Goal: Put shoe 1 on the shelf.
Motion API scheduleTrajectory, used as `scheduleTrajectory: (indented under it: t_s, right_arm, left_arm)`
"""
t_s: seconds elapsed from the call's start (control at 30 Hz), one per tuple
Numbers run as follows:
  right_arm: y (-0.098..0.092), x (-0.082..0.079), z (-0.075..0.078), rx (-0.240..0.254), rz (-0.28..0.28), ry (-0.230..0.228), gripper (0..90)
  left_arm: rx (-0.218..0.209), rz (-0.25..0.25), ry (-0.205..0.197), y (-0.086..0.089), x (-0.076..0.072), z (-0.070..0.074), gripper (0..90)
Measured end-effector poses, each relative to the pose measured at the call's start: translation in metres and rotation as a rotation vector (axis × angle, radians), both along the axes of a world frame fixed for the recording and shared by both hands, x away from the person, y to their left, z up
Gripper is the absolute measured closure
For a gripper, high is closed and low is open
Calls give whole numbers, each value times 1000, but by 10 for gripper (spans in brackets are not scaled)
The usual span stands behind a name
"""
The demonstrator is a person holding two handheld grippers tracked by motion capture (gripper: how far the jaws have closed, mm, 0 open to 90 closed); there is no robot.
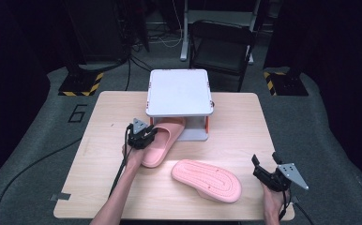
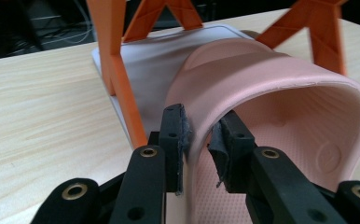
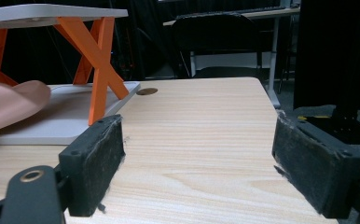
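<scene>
Left gripper (image 1: pixel 147 134) clenched on slipper strap (image 2: pixel 262 70) at the rack (image 1: pixel 179 93); right gripper (image 1: pixel 263 168) released.

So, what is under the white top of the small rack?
Under the white top lies the front of a pink slipper, held by the left tool, resting on the rack's white base. The toe end is covered.

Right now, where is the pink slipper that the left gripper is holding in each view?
High view: the held slipper lies centre-left, toe under the white shelf.
Left gripper view: centre-right, strap pinched between the jaws.
Right gripper view: its pink edge at far left.
Shared landmark: the shelf's orange legs.
</scene>
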State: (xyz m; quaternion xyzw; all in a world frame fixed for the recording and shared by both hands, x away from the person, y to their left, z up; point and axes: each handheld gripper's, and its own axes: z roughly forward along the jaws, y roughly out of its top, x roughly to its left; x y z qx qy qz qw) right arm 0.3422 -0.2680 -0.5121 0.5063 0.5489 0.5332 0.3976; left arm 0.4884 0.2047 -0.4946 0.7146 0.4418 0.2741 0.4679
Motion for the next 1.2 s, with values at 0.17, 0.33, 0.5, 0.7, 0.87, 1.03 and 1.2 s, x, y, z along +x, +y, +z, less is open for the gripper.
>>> scheduleTrajectory:
  t_s: [0.17, 0.33, 0.5, 0.7, 0.87, 1.03, 1.2]
  right_arm:
    - [0, 0, 0, 0, -2, -2, 162]
    - [-1, 0, -1, -1, -1, 1, 162]
    - [-1, 0, -1, -2, 0, 2, 162]
    - [0, 0, 0, -4, 2, 6, 163]
    - [0, 0, -1, -5, 0, 12, 163]
    - [-1, 0, -1, -2, 1, 6, 163]
    - [-2, 0, -1, 1, -1, 9, 163]
  left_arm:
    - [-44, 64, 27, -5, 10, -6, 730]
    - [-86, 65, 36, -4, 14, -8, 695]
    - [-64, 39, 23, -4, 14, -4, 672]
    - [-95, 88, 12, -6, 18, -5, 713]
    - [-141, 138, 5, -8, 22, -6, 698]
    - [-159, 133, 2, -9, 22, -7, 557]
    - [-143, 17, -34, -2, 2, 2, 391]
